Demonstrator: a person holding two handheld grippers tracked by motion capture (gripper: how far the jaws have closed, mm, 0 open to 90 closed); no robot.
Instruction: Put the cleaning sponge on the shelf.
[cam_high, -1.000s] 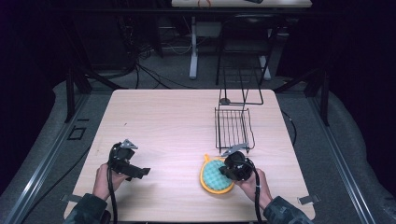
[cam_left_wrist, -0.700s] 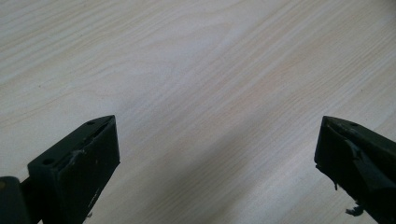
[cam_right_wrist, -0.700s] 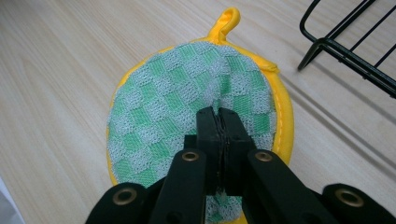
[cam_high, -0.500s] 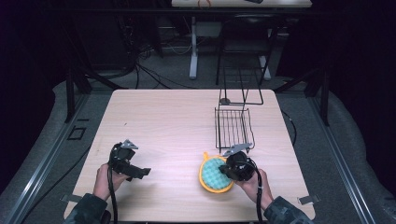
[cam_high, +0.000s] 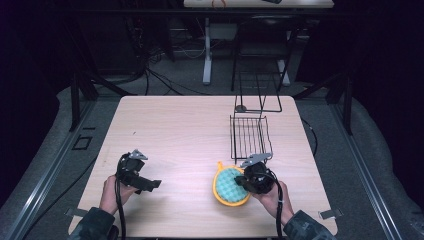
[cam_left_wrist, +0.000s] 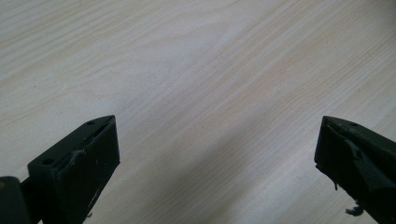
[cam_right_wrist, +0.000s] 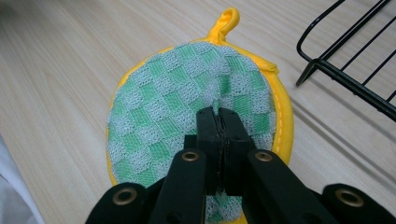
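Observation:
A round pot holder (cam_high: 226, 189) with a green checked face, yellow rim and yellow loop lies flat on the wooden table (cam_high: 175, 125) at the front right. In the right gripper view the pot holder (cam_right_wrist: 163, 112) lies under my right gripper (cam_right_wrist: 218, 114), whose jaws are pressed together on a small pinched fold of its fabric near the middle. In the high view the right gripper (cam_high: 241, 181) points left over the pad's right side. My left gripper (cam_high: 152, 185) rests at the front left; in its own view the left gripper (cam_left_wrist: 217, 140) is open wide over bare wood.
A black wire rack (cam_high: 248, 135) stands just behind the pot holder, its corner close to the pad's right side in the right gripper view (cam_right_wrist: 355, 60). A second wire frame (cam_high: 257, 95) stands at the table's far edge.

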